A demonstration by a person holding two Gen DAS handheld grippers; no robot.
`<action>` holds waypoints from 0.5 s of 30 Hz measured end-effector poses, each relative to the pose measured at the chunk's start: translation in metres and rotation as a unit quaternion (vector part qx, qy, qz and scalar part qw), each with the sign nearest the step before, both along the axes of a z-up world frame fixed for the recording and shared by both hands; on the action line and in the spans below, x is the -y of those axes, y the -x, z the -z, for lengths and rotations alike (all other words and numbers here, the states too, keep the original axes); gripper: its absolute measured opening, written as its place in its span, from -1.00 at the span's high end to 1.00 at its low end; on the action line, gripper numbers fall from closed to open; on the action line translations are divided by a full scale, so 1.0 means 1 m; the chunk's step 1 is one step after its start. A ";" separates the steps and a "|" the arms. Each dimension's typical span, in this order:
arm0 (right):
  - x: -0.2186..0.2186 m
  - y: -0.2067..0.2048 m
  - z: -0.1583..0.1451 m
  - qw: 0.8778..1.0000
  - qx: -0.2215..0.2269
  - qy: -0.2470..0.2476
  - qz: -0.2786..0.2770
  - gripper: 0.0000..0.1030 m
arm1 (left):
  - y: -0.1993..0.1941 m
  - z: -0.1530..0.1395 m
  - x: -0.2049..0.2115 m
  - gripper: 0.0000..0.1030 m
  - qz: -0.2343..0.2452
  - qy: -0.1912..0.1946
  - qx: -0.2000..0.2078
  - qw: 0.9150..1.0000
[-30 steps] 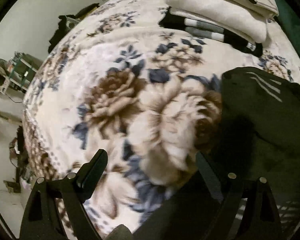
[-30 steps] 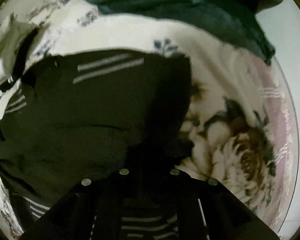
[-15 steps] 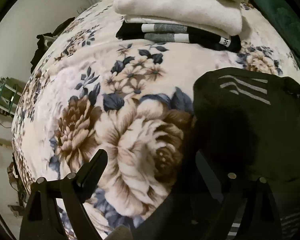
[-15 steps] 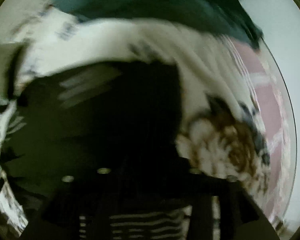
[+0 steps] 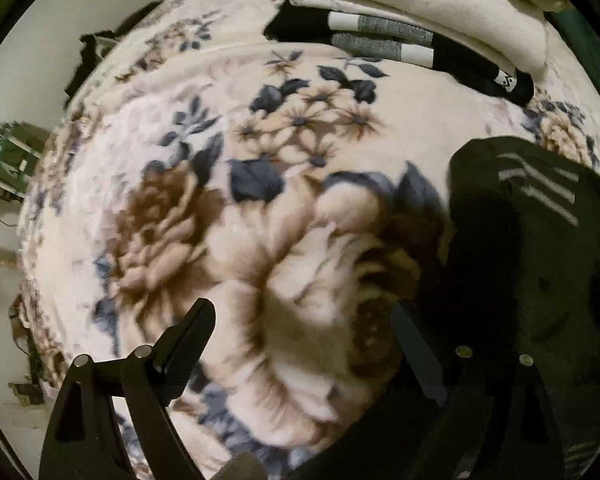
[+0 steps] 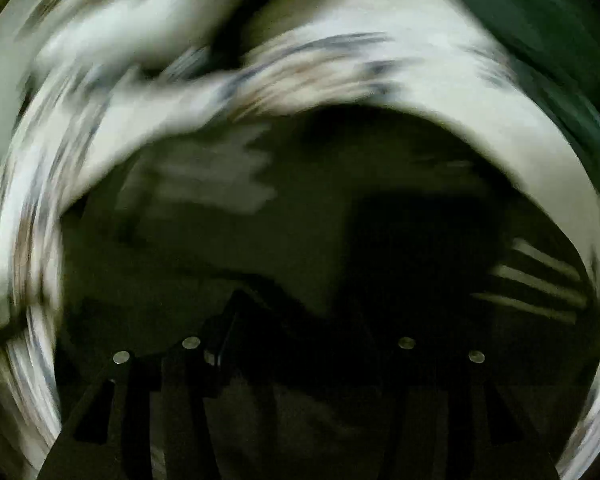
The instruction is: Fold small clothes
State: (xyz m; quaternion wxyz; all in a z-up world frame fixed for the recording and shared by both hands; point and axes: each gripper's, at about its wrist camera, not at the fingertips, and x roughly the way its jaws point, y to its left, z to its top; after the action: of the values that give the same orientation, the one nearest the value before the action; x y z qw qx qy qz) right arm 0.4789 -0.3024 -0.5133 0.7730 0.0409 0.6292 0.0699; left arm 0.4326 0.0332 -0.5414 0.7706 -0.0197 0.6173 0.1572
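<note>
On our left, our left gripper [image 5: 304, 344] hangs wide open and empty over the floral blanket [image 5: 284, 168], as it did a second ago. Folded cream and striped clothes [image 5: 412, 12] are stacked at the far edge. To the right lies the dark garment with pale stripes [image 5: 540, 248], flat on the blanket. In our blurred right view, the right gripper [image 6: 312, 320], pinched together a second ago, now stands about half open above that garment; we cannot tell whether cloth is between its fingers. It seems released, ready for regripping.
</note>
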 end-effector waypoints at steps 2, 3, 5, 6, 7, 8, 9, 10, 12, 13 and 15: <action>0.021 -0.012 0.000 0.998 -0.003 0.011 0.055 -0.04 | -0.016 0.004 0.007 -0.75 0.012 0.006 0.001 1.000; 0.027 -0.016 0.001 0.998 -0.010 0.013 0.067 -0.04 | -0.026 0.007 0.012 -0.75 0.021 0.006 0.000 1.000; 0.033 -0.017 0.000 0.998 -0.020 0.014 0.064 -0.04 | -0.048 0.015 0.023 -0.75 0.041 0.006 -0.002 0.999; 0.033 -0.015 -0.003 0.998 -0.019 0.018 0.055 -0.04 | -0.058 0.020 0.028 -0.75 0.051 0.000 -0.004 0.999; 0.035 -0.013 -0.005 0.999 -0.017 0.021 0.047 -0.04 | -0.066 0.025 0.032 -0.75 0.058 -0.006 -0.007 0.998; 0.040 -0.009 -0.009 0.999 -0.015 0.025 0.038 -0.04 | -0.079 0.031 0.037 -0.75 0.069 -0.015 -0.012 0.997; 0.044 -0.006 -0.010 0.999 -0.016 0.029 0.035 -0.05 | -0.089 0.036 0.039 -0.75 0.076 -0.020 -0.015 0.997; 0.049 -0.005 -0.010 0.999 -0.019 0.029 0.036 -0.05 | -0.096 0.038 0.040 -0.77 0.079 -0.021 -0.017 0.997; 0.064 0.001 -0.011 0.999 -0.026 0.009 0.045 -0.05 | -0.108 0.037 0.038 -0.78 0.080 -0.020 -0.013 0.996; 0.068 0.007 -0.012 0.999 -0.028 0.001 0.046 -0.05 | -0.110 0.032 0.036 -0.78 0.082 -0.019 -0.009 0.996; 0.067 0.015 -0.010 0.999 -0.031 -0.012 0.039 -0.07 | -0.106 0.023 0.030 -0.78 0.086 -0.020 0.000 0.996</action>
State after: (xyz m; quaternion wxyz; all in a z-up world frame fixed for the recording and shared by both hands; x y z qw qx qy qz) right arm 0.4636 -0.3693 -0.5034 0.7547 0.0771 0.6499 0.0460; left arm 0.5387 0.0031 -0.5642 0.7816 0.0482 0.6133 0.1027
